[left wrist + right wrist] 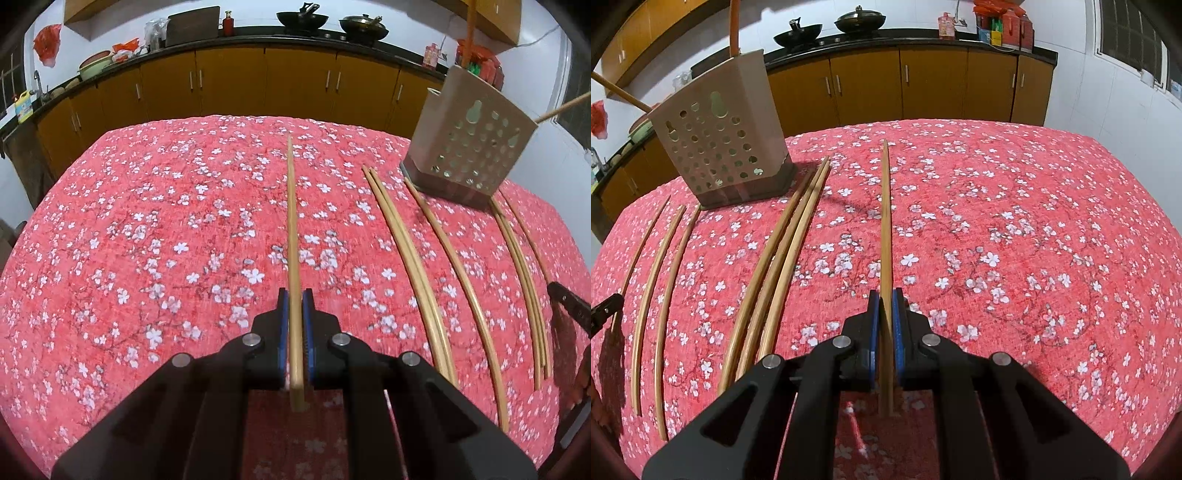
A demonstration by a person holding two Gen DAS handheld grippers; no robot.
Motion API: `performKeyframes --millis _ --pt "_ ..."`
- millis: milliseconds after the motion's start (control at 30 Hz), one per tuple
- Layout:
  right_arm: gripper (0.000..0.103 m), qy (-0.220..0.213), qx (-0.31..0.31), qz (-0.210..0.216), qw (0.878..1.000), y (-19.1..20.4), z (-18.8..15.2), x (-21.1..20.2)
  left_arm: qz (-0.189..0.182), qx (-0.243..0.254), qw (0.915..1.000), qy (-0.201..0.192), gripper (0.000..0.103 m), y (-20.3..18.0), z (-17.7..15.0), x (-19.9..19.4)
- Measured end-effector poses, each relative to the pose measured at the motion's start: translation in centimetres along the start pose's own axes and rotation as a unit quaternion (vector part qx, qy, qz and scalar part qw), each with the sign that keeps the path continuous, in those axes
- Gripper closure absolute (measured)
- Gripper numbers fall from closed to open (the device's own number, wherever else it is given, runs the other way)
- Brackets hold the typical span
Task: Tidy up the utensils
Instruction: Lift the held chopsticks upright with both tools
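Observation:
My left gripper point(294, 295) is shut on a wooden chopstick point(292, 229) that points forward above the red floral tablecloth point(147, 229). My right gripper point(885, 295) is shut on another chopstick point(885, 221) the same way. A beige perforated utensil holder point(469, 147) stands on a dark base at the right in the left wrist view, and at the left in the right wrist view point(720, 136); an orange handle and a wooden stick poke out of it. Several loose chopsticks point(417, 258) lie in rows on the cloth between the grippers, also seen in the right wrist view point(775, 266).
The other gripper's tip shows at the right edge in the left wrist view point(569, 302) and at the left edge in the right wrist view point(605, 310). Yellow kitchen cabinets point(229, 81) with a dark counter and woks point(301, 18) stand behind the table.

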State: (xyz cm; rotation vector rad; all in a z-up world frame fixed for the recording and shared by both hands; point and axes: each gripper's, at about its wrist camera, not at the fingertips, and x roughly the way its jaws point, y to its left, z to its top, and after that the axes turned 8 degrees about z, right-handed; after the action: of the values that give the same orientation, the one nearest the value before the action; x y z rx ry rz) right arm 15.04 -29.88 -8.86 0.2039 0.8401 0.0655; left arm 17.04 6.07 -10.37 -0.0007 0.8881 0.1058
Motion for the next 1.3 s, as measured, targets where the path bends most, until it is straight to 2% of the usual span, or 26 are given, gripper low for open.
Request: performKeyframes --millis 233,333,500,800,1000,1300 --pt "0.095 -0.004 0.001 0.007 1.0 -0.3 0.1 -0.6 0.002 0.009 1.0 0.004 0.095 -0.1 -0.1 -0.3" --pt "0.095 -0.025 0.004 0.013 1.0 -0.3 0.4 -2.0 0.0 0.005 0.9999 0.013 0.095 0.2 0.1 -0.6" --pt "0.095 -0.067 0.006 0.019 0.998 -0.7 1.5 -5.2 -0.003 0.003 1.0 -0.005 0.095 1.1 0.6 -2.5" --pt "0.095 -0.127 0.001 0.022 0.992 -0.5 3.4 -8.8 -0.007 -0.004 0.9973 -0.073 0.095 2.1 2.9 -7.6" --pt "0.095 -0.157 -0.005 0.022 0.987 -0.1 4.2 -10.5 -0.017 -0.011 0.9913 -0.13 0.095 2.4 4.8 -11.3" --pt "0.095 -0.195 -0.016 0.023 0.98 0.5 5.7 -12.7 -0.031 -0.015 0.9824 -0.184 0.095 2.1 6.8 -14.7"
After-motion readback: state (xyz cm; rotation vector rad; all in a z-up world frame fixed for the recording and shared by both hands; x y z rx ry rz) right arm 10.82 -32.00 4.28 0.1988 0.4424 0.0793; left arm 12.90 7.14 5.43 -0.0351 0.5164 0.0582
